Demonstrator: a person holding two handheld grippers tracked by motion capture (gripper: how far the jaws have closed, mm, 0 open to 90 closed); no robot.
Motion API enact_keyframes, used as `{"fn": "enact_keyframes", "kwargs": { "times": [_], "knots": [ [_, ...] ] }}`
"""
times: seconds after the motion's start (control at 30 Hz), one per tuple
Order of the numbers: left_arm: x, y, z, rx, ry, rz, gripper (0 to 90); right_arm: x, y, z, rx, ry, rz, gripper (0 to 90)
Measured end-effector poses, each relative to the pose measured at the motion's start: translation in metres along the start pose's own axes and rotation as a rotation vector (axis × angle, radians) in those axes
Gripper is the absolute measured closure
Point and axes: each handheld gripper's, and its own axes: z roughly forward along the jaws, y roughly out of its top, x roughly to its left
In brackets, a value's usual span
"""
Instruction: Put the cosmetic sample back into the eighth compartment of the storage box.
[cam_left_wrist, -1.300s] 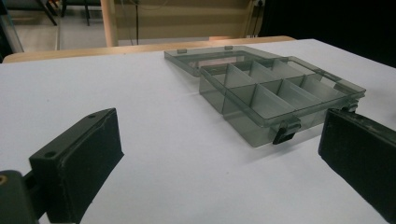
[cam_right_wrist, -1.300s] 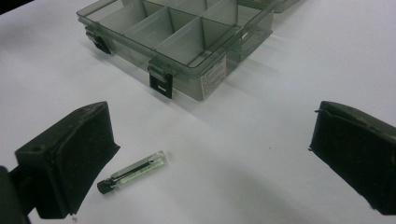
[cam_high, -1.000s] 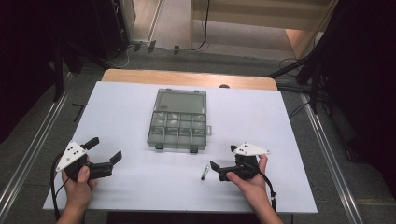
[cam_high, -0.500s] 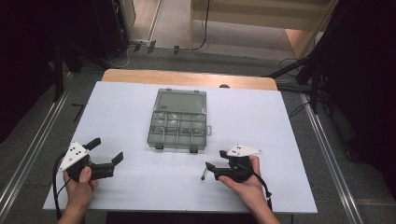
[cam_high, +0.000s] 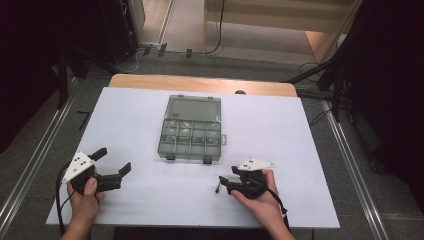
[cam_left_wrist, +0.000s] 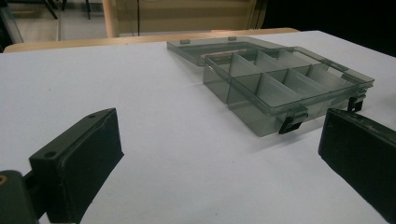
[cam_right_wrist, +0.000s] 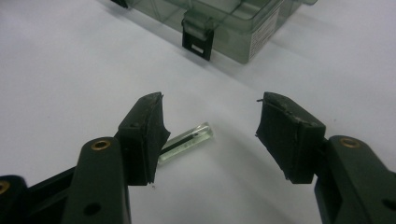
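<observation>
We saw a broad white table top (cam_high: 140, 115) carrying everything, largest first. At its middle lay a smoky grey transparent plastic compartment box (cam_high: 191, 135), its lid thrown back flat toward the far edge and its divided cells apparently empty; in the left gripper view the same box (cam_left_wrist: 285, 86) sat ahead and to the right. Our left gripper (cam_high: 111, 165) rested near the front left corner, its jaws wide apart on nothing, well apart from the box. Our right gripper (cam_high: 223, 184) hovered near the front edge, just below the box's front latches, jaws also spread. Smallest was a short clear plastic tube with a dark core (cam_right_wrist: 186, 142), lying on the table just beside the inner face of one right jaw, partly hidden behind it. We judged the pick-up of that tube to be the step in hand. The next move called for centring the jaws over the tube, lowering, and closing gently so it would not roll away.
</observation>
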Motion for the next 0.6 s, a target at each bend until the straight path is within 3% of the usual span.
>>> {"fn": "enact_keyframes", "kwargs": {
  "times": [0.17, 0.6],
  "knots": [
    [0.000, 0.000, 0.000, 0.001, 0.000, -0.001, 0.0, 0.003, -0.001, 0.001, 0.032, 0.024, 0.028, 46.8],
    [-0.001, -0.001, 0.000, -0.001, -0.008, 0.004, 0.0, 0.016, -0.002, 0.011, 0.098, 0.039, 0.042, 52.3]
  ]
}}
